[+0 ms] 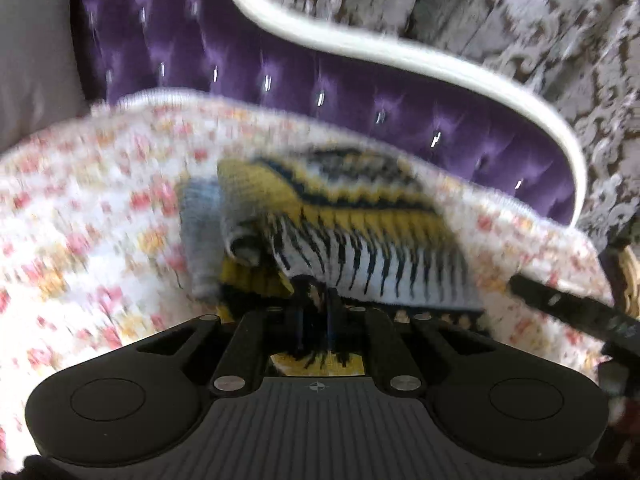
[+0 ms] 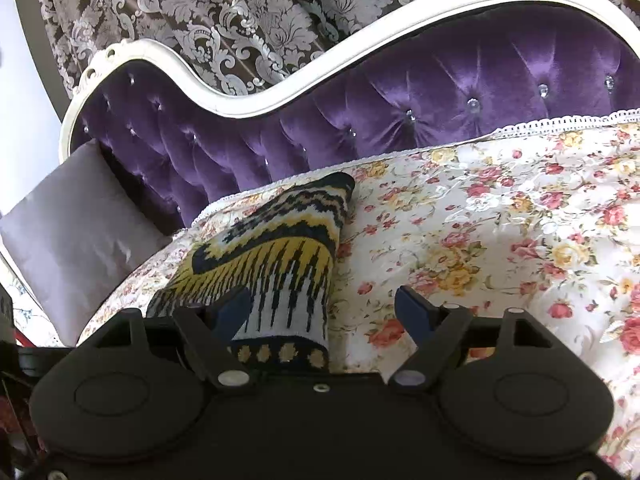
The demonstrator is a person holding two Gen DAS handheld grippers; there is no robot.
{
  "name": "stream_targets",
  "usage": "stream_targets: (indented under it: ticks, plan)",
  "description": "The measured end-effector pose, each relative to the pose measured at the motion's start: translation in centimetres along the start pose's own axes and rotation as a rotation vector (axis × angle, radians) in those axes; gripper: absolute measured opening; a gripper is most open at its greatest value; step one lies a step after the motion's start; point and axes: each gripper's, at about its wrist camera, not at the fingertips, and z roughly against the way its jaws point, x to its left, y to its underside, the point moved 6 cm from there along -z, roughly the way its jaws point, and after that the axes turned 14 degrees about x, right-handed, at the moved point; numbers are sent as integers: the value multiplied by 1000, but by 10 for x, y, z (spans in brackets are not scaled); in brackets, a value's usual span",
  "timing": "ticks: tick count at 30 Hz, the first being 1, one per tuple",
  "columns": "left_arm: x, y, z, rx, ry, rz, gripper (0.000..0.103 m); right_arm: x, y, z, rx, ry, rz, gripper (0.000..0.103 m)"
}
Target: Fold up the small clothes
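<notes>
Left gripper (image 1: 318, 300): jaws are seen pinched together on the near edge of the knit garment (image 1: 360, 232); dark hem fabric is clamped between the fingertips and a yellow-black strip shows below them. The left view is motion-blurred, so fine detail is lost.

Right gripper (image 2: 326, 312): jaws are spread wide. The left blue pad (image 2: 234, 312) is seen touching or overlapping the garment's (image 2: 280, 264) near end; which cannot be told. The right pad (image 2: 414, 312) is over bare bedspread, apart from the garment.

Garment: small knit piece, yellow/black/white zigzag and stripe pattern, dark hem with pale dots at the near end. It is laid on the floral bedspread (image 2: 500, 232), running away from the right gripper toward the headboard, far end slightly raised. In the left view a grey ribbed part (image 1: 200, 236) is seen bunched at its left side.

Farther out: the bedspread's white lace edge (image 2: 560, 123) is met by the purple tufted headboard (image 2: 440, 80), framed in white (image 2: 256, 106). A grey pillow (image 2: 68, 224) is propped at the left against the headboard. A damask curtain (image 2: 240, 8) hangs behind.
</notes>
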Motion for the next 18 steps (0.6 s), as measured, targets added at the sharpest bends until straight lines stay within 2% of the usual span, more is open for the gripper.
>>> stream_targets:
  ticks: [2,4,9,13,15,17,18]
  plan:
    - [1,2,9,3,13,-13,9,-1,1,1,2,3,5,81]
    - [9,9,7,32,19,18,9,-1,1,0,5,2,5,81]
    - [29,28,-25,118,5,54,11,-2,1,-5,27,2,8,81]
    - [26,25,-23,121,-7,35,15,3,0,-8,50,10,39,81]
    - [23,24,-13,110,-30,6,19,6,-4,-8,54,7,55,81]
    - [22,21,5,53,-60,0,22,8,-10,-8,54,7,74,81]
    - [21,16,15,15,-66,-4,29,10,-13,-9,54,7,81,81]
